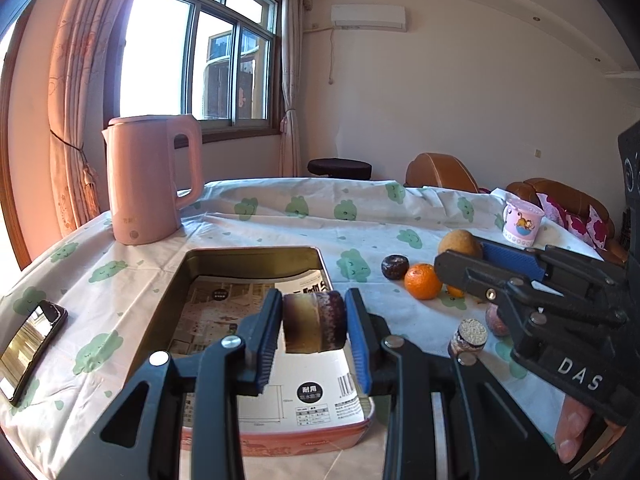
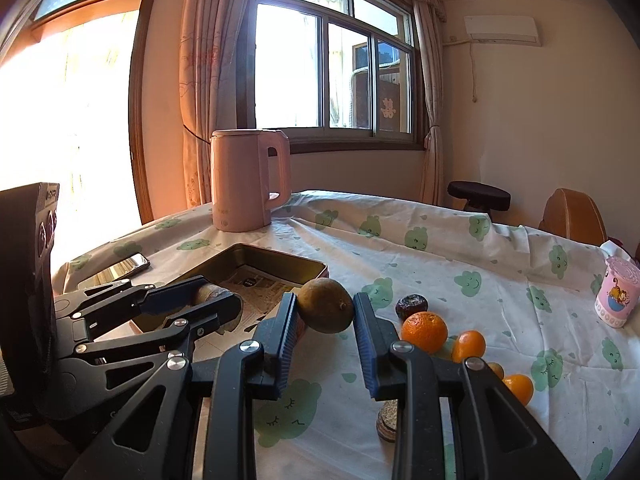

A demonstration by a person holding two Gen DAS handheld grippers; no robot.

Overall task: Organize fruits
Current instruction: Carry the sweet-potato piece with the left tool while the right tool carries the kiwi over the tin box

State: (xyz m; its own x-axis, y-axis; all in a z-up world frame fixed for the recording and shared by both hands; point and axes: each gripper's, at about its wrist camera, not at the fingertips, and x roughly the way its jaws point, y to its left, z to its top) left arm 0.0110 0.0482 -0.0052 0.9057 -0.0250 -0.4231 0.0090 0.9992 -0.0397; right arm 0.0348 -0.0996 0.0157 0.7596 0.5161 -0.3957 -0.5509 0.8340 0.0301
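Note:
My left gripper (image 1: 314,306) is shut on a short brown and purple cane piece (image 1: 316,326), held above the newspaper-lined metal tray (image 1: 256,251). My right gripper (image 2: 325,303) is shut on a round brownish-green fruit (image 2: 326,314), lifted over the cloth just right of the tray (image 2: 280,258). In the right wrist view the left gripper (image 2: 218,292) sits over the tray's near end. On the cloth lie a large orange (image 2: 424,330), two smaller oranges (image 2: 469,345), a dark wrinkled fruit (image 2: 412,306) and a second cane piece (image 1: 468,336).
A pink kettle (image 1: 152,184) stands behind the tray. A phone (image 1: 32,344) lies at the table's left edge. A pink cartoon cup (image 1: 522,224) sits at the far right. A reddish fruit (image 1: 496,320) is partly hidden behind the right gripper. Sofa and stool lie beyond the table.

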